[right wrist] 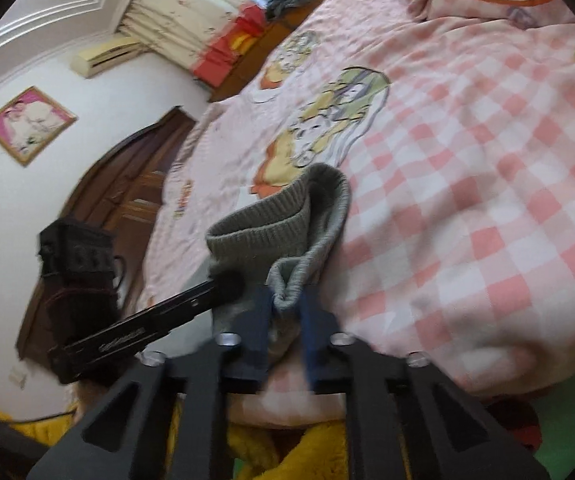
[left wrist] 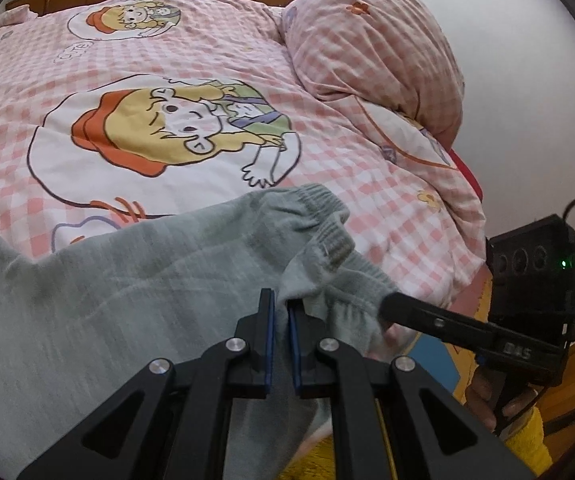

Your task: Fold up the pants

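Broadly, a bed (left wrist: 207,60) fills both views, spread with a pink checked quilt (left wrist: 387,208) printed with cartoon figures, and a bundled pillow (left wrist: 375,40) in the same check sits at its far right corner against the wall.

Grey-green pants (left wrist: 127,280) lie across the near edge of the bed, the bulk of the cloth spreading to the left and the ribbed waistband (left wrist: 327,216) bunched up toward the right.

Both grippers meet at that waistband end, close beside each other. The left gripper (left wrist: 281,308) points forward over the bed, level with the cloth, its blue-padded jaws nearly together with a fold of the pants pinched between them. The right gripper (right wrist: 287,300) comes in from the bed's near right edge, angled toward the left one, and its jaws are clamped on a gathered lip of the waistband, which stands up in a curl above them. This view is somewhat blurred.

Below the right gripper a hand (left wrist: 487,396) grips its handle, with a yellow sleeve (left wrist: 527,440) at the wrist.
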A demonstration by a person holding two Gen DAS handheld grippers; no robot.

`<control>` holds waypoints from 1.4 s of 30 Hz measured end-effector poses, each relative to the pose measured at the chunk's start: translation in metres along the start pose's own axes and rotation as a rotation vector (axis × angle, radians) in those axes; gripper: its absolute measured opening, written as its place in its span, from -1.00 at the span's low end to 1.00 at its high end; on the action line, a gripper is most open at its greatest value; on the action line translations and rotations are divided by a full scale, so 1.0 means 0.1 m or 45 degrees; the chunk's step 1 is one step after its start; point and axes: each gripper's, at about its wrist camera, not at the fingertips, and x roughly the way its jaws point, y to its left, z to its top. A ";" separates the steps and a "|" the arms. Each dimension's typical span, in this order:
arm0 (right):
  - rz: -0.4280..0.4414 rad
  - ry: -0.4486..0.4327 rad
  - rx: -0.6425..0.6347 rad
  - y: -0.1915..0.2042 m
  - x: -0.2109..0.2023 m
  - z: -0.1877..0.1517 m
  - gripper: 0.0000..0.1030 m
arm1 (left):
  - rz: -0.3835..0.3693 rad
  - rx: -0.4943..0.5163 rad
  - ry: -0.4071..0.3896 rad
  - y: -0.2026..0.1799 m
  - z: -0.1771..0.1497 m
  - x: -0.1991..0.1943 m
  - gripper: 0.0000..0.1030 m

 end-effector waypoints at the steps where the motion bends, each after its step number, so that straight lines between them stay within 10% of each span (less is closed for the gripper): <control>1: -0.081 0.004 0.023 0.01 0.00 0.00 -0.80 | -0.010 0.009 -0.003 -0.03 0.00 -0.01 -0.87; 4: -0.285 0.034 0.121 -0.04 -0.04 -0.07 -0.82 | -0.086 0.042 0.003 -0.15 -0.03 -0.02 -0.87; 15: -0.294 0.038 0.277 -0.25 -0.07 -0.11 -0.76 | -0.258 0.144 0.179 -0.45 -0.32 0.19 -0.78; 18: -0.458 -0.023 0.198 -0.07 -0.23 -0.06 -0.75 | -0.267 0.128 0.142 -0.36 -0.28 0.01 -0.71; 21: -0.565 -0.132 0.058 0.23 -0.43 0.02 -0.74 | -0.215 0.082 0.078 -0.18 -0.25 -0.18 -0.59; 27: -0.349 -0.018 -0.157 0.69 -0.05 0.14 -0.73 | -0.015 -0.015 0.012 0.25 -0.31 -0.43 -0.56; 31: -0.530 0.093 -0.197 0.54 0.36 0.05 -0.74 | 0.120 -0.090 0.044 0.55 -0.43 -0.47 -0.48; 32: -0.604 0.113 -0.175 0.42 0.40 0.02 -1.00 | 0.168 -0.104 0.053 0.63 -0.48 -0.50 -0.45; 36: -0.433 0.084 0.084 -0.03 0.23 -0.03 -1.00 | 0.260 -0.150 0.069 0.89 -0.63 -0.55 -0.41; 42: -0.569 0.083 -0.198 0.56 0.27 0.06 -0.84 | 0.327 -0.165 0.001 1.06 -0.61 -0.79 -0.25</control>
